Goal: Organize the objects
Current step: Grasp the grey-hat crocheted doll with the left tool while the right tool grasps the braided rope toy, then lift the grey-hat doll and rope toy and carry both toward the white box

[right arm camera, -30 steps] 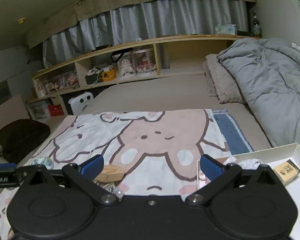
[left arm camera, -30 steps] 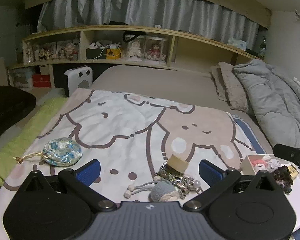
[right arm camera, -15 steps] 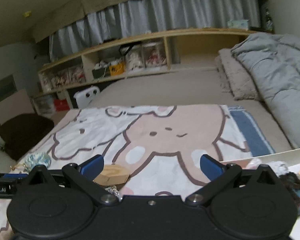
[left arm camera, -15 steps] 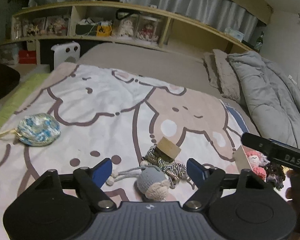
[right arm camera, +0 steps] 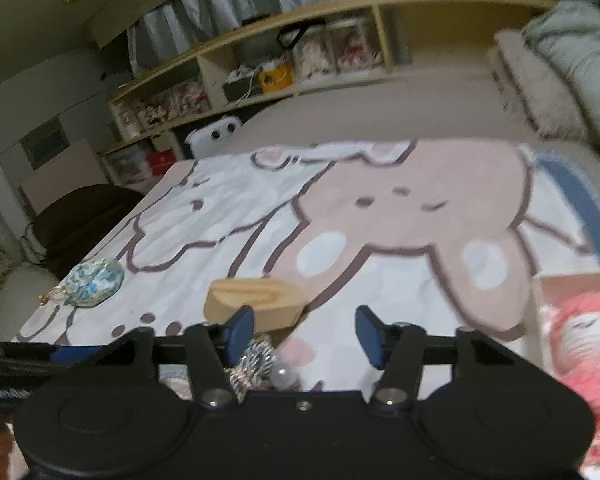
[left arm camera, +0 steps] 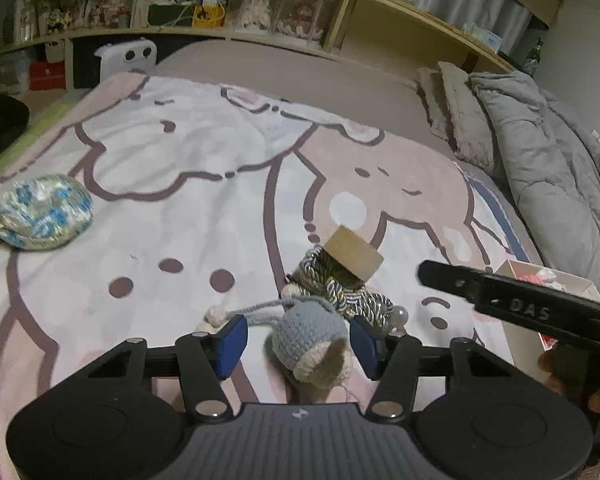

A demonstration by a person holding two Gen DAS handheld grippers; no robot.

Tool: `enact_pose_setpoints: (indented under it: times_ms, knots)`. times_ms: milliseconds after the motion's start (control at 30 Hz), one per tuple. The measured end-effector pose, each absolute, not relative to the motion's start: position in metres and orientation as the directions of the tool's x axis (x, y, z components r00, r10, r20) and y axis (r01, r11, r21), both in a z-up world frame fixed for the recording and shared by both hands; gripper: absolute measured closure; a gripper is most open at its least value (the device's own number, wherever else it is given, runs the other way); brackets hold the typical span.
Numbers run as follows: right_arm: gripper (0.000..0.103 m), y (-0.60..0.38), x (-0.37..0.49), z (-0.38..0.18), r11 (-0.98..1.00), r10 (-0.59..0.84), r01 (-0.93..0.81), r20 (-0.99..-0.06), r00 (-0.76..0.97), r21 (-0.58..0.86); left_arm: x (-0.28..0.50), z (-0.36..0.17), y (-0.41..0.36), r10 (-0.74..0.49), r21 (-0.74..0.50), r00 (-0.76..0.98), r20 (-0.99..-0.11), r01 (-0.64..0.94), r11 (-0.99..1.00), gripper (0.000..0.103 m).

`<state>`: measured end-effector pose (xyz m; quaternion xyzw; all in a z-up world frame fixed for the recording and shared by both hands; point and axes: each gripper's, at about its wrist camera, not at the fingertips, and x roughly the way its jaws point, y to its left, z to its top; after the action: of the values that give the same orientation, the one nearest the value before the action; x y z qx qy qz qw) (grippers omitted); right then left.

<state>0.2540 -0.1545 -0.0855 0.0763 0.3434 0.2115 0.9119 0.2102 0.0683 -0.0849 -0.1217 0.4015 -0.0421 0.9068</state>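
A grey-blue crochet doll lies on the cartoon blanket between the fingers of my open left gripper, not squeezed. Just beyond it lie a twisted silver-blue cord and a wooden block. My right gripper is open and empty, low over the blanket, with the wooden block and cord by its left finger. It shows as a black bar in the left wrist view. A blue floral pouch lies at the far left.
A white box with a pink crochet doll sits at the right. A grey duvet and pillows lie along the right. A wooden shelf with figurines and a white heater stand behind.
My left gripper has dropped and moved forward, and its fingers have narrowed around the crochet doll. My right gripper has swung left and down towards the wooden block and cord, away from the box.
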Motion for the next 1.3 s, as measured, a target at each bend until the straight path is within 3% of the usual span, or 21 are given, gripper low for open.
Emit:
enact_pose_setpoints:
  times_ms: [333,500,600,1200,1300]
  knots:
    - [0.065,-0.148,0.256,-0.119,0.867,0.499,-0.348,-0.64,0.585,0.357,0.214,-0.1,0.06,-0.216,-0.295,0.652,-0.727,-0.012,0.955,0.047]
    - [0.081,-0.148,0.257,-0.118,0.858,0.514,-0.348,-0.637,0.575,0.378,0.215,-0.104,0.056,-0.217,-0.288,0.643,-0.734,-0.006,0.958,0.047]
    - [0.082,-0.149,0.253,-0.113,0.86,0.509,-0.365,-0.649,0.566,0.356,0.215,-0.106,0.057,-0.204,-0.276,0.642,-0.739,-0.013,0.961,0.055]
    - [0.085,-0.196,0.169,-0.077,0.912,0.395,-0.312,-0.769,0.502,0.265,0.178,-0.086,0.049,-0.263,-0.283,0.56,-0.786,0.053,0.958,0.058]
    - [0.08,-0.199,0.157,-0.077,0.914,0.391,-0.315,-0.768,0.507,0.258,0.167,-0.085,0.044,-0.272,-0.275,0.541,-0.796,0.077,0.958,0.057]
